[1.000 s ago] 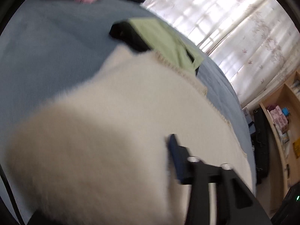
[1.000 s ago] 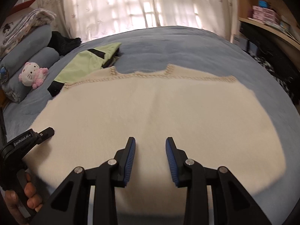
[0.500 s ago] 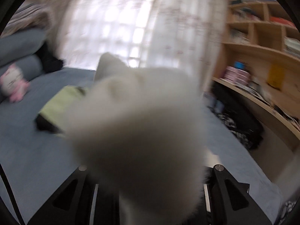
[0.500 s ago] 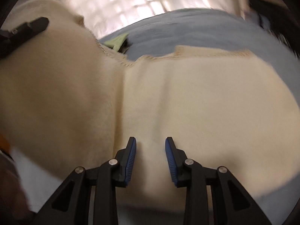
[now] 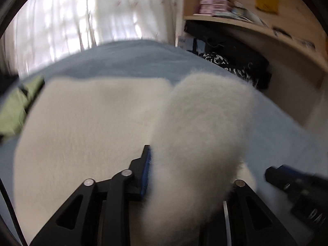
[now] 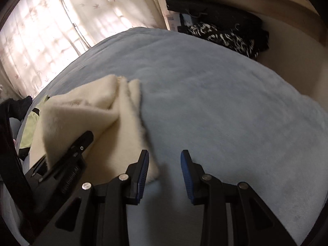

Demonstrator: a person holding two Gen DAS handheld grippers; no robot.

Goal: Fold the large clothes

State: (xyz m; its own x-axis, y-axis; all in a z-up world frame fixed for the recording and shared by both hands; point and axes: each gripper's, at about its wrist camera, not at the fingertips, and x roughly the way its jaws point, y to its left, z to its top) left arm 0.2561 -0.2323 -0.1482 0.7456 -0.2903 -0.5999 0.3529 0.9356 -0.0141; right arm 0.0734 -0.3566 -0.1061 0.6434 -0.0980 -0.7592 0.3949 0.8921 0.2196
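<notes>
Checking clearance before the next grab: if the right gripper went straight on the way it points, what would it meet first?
Probably bare light-blue bedspread. The right gripper has open, empty jaws, and the fluffy cream garment lies just off to the side, though depth is unclear.

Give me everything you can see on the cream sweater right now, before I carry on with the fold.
The cream sweater is a thick, fuzzy, fleece-like knit lying on the blue bedspread. One side is lifted and doubled over the flat part, so several layered edges show along its right side. The left gripper is shut on a bunched fold of it, which hides one finger. The right gripper is open with nothing between its fingers, beside the sweater's near corner. A green garment lies at its far left edge.
</notes>
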